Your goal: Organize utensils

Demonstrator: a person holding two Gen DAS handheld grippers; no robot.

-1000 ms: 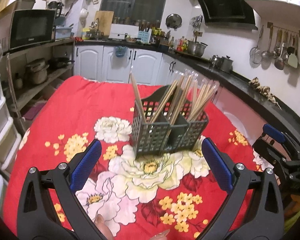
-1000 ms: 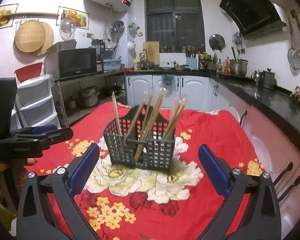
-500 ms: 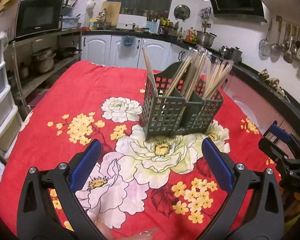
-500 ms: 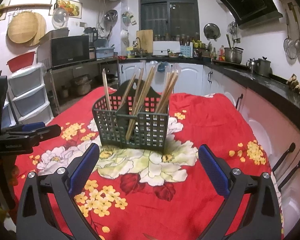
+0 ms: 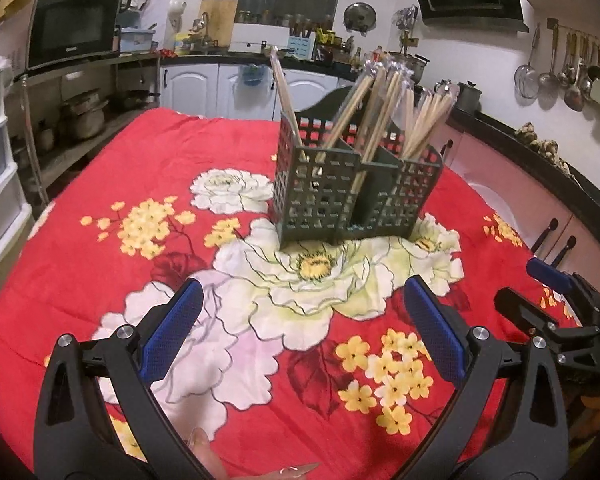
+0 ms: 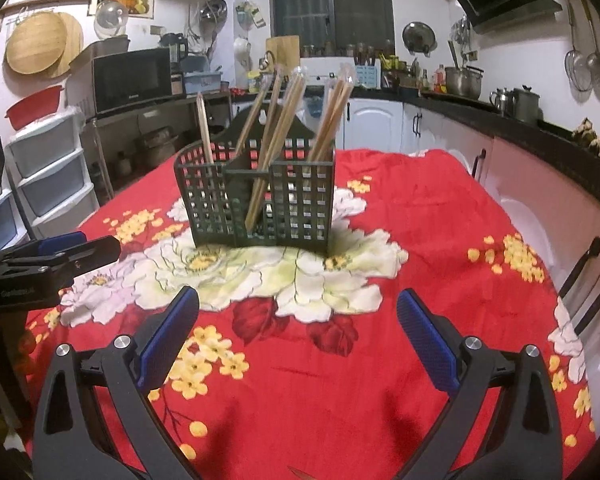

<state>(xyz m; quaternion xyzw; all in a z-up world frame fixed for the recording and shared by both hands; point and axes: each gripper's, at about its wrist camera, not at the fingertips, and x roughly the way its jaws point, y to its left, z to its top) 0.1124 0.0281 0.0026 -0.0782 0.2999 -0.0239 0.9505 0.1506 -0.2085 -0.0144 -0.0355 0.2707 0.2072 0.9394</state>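
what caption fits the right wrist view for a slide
Open right gripper faces a green caddy of chopsticks on a red floral cloth.

Dark window [image 6: 332, 4], white cabinets [image 5: 204, 88], microwave [image 6: 132, 78]

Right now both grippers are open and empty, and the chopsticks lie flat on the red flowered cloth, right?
Not quite. The chopsticks stand in the dark green basket, as the right wrist view shows. Both the left gripper and right gripper are open and empty.
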